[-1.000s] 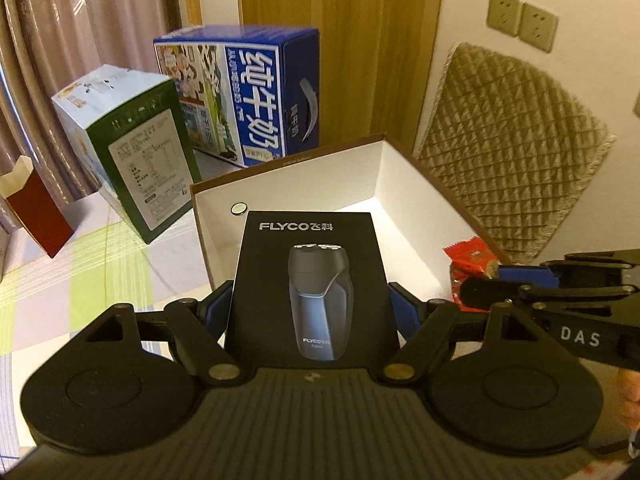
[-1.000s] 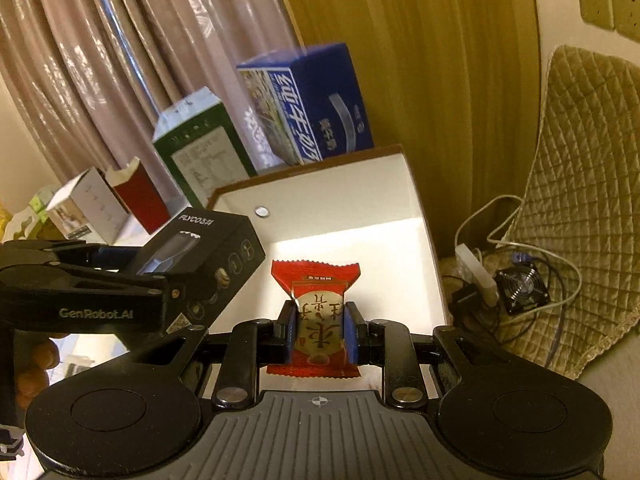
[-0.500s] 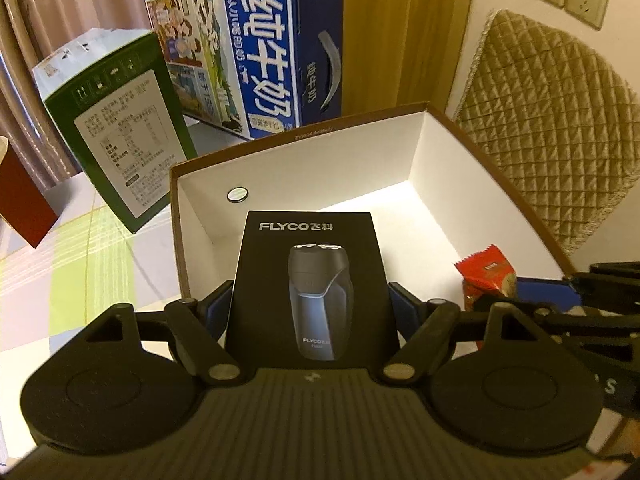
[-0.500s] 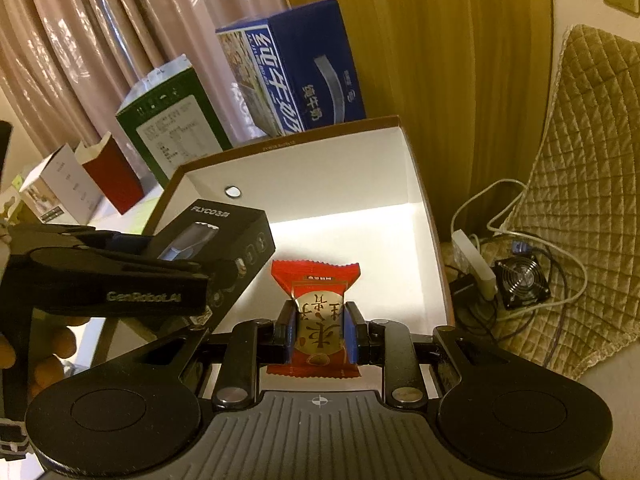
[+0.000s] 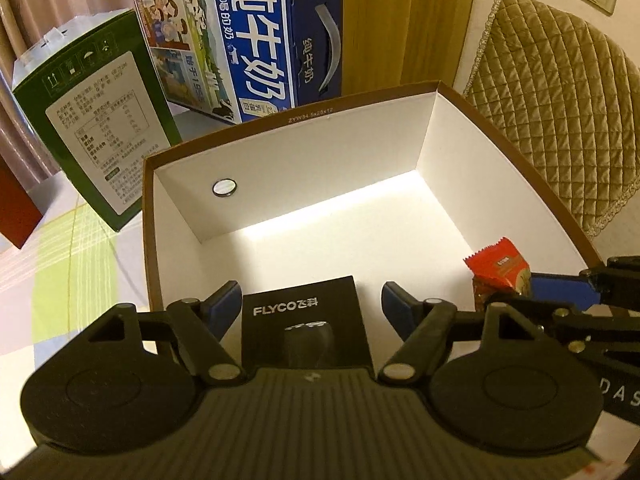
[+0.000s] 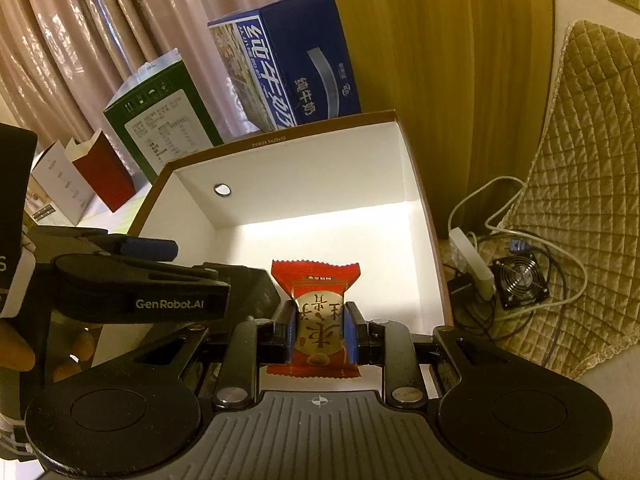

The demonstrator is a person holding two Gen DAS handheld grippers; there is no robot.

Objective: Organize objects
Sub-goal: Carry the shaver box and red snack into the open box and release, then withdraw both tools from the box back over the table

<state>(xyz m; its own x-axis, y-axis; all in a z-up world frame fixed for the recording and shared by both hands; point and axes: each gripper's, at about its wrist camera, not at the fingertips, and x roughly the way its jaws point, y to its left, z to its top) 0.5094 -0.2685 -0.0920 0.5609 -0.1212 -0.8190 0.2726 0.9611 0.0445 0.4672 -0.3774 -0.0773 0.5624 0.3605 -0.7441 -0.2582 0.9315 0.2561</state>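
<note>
Left gripper: my left gripper (image 5: pixel 312 296) is spread around the black cardboard FLYCO shaver box (image 5: pixel 300 312). Its jaws have just closed a touch, yet both pads look clear of the sides.
Change: a second ago that box was pinched and showed its whole face. Now it sits lower, inside the open brown box with white lining (image 5: pixel 320 160), so I judge it delivered.
Right gripper: my right gripper (image 6: pixel 320 312) pinches the red foil snack packet (image 6: pixel 316 280) over the same box; it is the next to go in.
Count: one shaver box, one packet, one open box.
Bench (image 5: pixel 60 260): one blue milk carton (image 5: pixel 248 40), one green carton (image 5: pixel 92 120), one red box (image 6: pixel 104 172), one white box (image 6: pixel 60 184).
</note>
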